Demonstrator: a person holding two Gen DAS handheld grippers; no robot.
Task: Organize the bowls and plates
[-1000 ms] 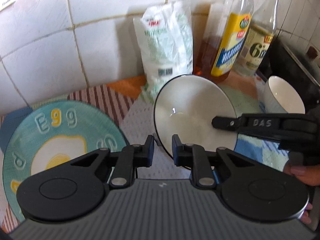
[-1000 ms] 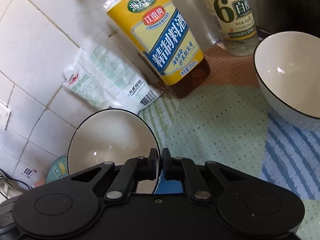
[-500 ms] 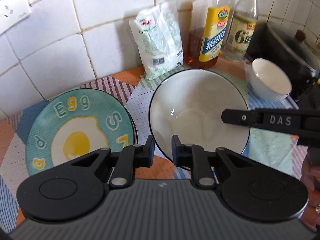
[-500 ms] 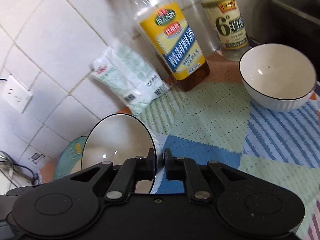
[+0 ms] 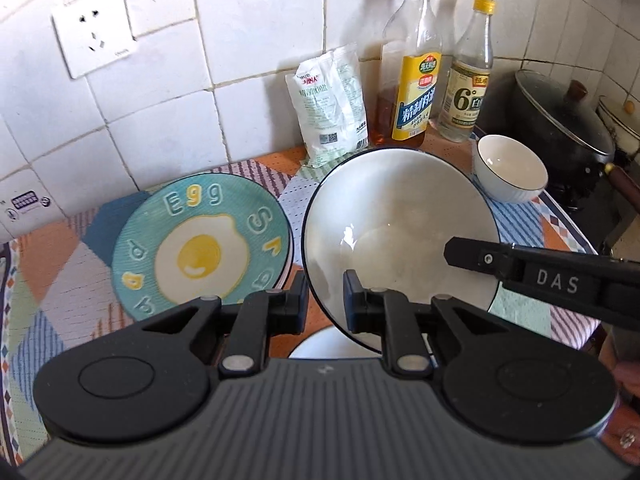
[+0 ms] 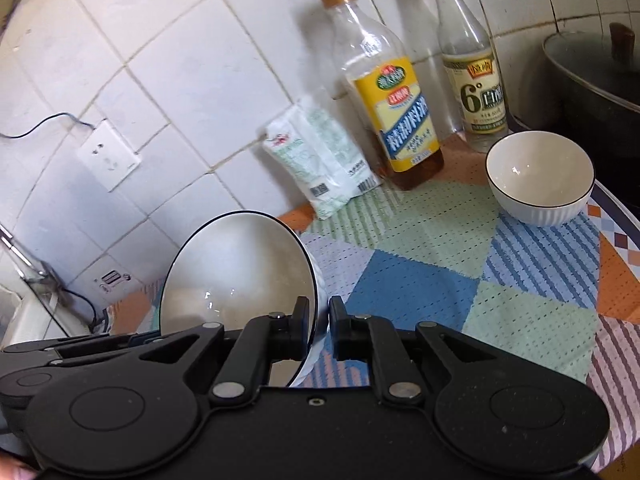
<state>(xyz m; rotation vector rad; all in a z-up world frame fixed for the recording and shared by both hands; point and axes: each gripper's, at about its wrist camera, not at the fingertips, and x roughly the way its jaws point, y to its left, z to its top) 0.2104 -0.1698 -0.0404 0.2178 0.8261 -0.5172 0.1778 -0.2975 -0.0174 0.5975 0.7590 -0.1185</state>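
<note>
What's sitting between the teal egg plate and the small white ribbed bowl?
The large white black-rimmed bowl, held up by both grippers, fills that stretch between the plate and small bowl, clearest in the left wrist view.

A patchwork-clothed counter (image 5: 60, 248) carries an egg plate (image 5: 200, 240), small bowl (image 5: 510, 174), two bottles (image 5: 414, 80) and a bag (image 5: 330, 104).

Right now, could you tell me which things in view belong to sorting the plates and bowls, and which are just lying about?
Belongs to the job:
large bowl, held by both grippers
egg plate
small bowl

Just lying about:
yellow-label bottle
clear bottle
white packet
black pan
</note>
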